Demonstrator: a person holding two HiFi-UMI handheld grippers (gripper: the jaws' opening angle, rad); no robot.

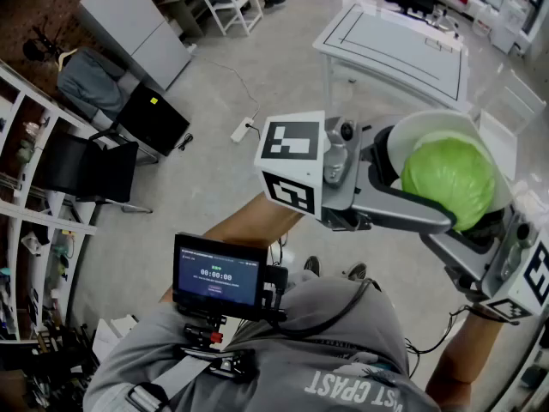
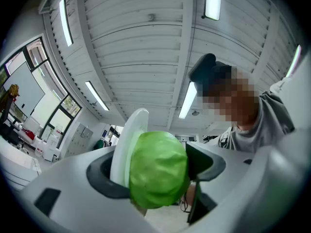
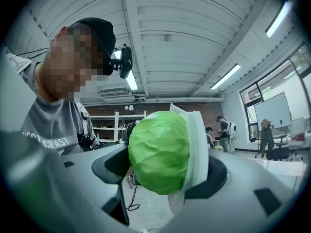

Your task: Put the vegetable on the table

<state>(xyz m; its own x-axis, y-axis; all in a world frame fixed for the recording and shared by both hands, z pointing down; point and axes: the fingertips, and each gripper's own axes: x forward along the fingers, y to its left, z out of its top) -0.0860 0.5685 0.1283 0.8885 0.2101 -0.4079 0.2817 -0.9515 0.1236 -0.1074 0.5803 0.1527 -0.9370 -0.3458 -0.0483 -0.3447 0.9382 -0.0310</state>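
A round green cabbage (image 1: 448, 178) rests against a white plate (image 1: 410, 134), and both are held in the air in front of the person's chest. My left gripper (image 1: 403, 183) comes in from the left and is shut on the plate and cabbage together. In the left gripper view the plate (image 2: 127, 140) sits against one jaw and the cabbage (image 2: 158, 171) against the other. My right gripper (image 1: 482, 234) grips the same pair from the lower right, with cabbage (image 3: 158, 152) and plate (image 3: 197, 144) between its jaws. The white table (image 1: 403, 54) stands further off, at the upper right.
A small screen (image 1: 219, 277) is mounted on the person's chest rig. On the grey floor lie a power strip (image 1: 243, 128) and cable. A black chair (image 1: 81, 172), shelves (image 1: 26, 230) and a white cabinet (image 1: 129, 20) line the left side.
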